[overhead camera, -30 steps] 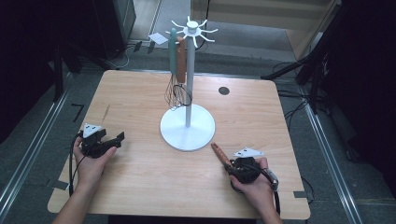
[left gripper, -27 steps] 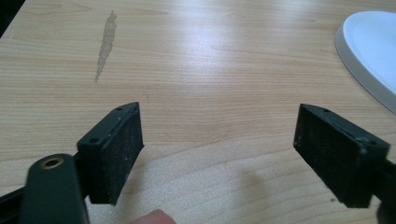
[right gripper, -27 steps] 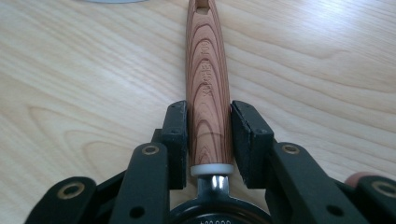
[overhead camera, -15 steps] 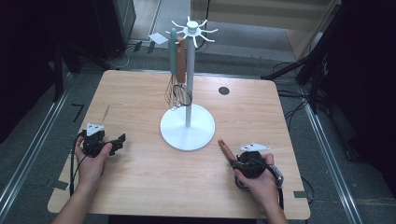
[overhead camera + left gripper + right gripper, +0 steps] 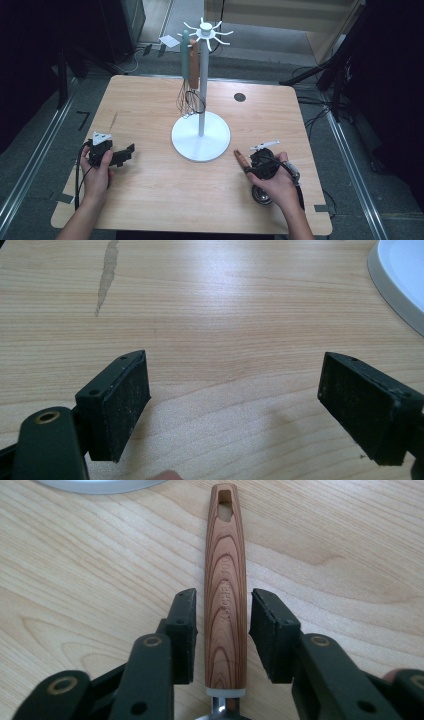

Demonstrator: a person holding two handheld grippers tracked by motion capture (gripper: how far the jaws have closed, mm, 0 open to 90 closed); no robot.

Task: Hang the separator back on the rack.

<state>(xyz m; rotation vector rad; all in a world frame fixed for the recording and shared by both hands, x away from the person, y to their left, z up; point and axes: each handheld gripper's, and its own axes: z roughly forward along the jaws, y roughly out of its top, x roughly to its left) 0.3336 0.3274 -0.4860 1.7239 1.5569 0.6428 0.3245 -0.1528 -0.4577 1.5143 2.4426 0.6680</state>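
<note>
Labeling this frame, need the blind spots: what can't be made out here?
- Wood-handled utensil: its working end is cut off by the bottom edge in the right gripper view; in the high view the hand covers most of it.
- Right hand-held gripper: a thin gap beside the handle, so pad contact is unclear.
- Whisks on the white stand: too small to count in the high view.

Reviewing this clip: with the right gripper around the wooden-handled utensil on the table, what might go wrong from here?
1. The right gripper straddles the wooden handle, but small gaps show beside both pads; lifting now may let it slip.
2. The rack already carries a whisk and another utensil; hanging this one could knock them.
3. The left gripper sits open and apart, so nothing steadies the rack's base.
</note>
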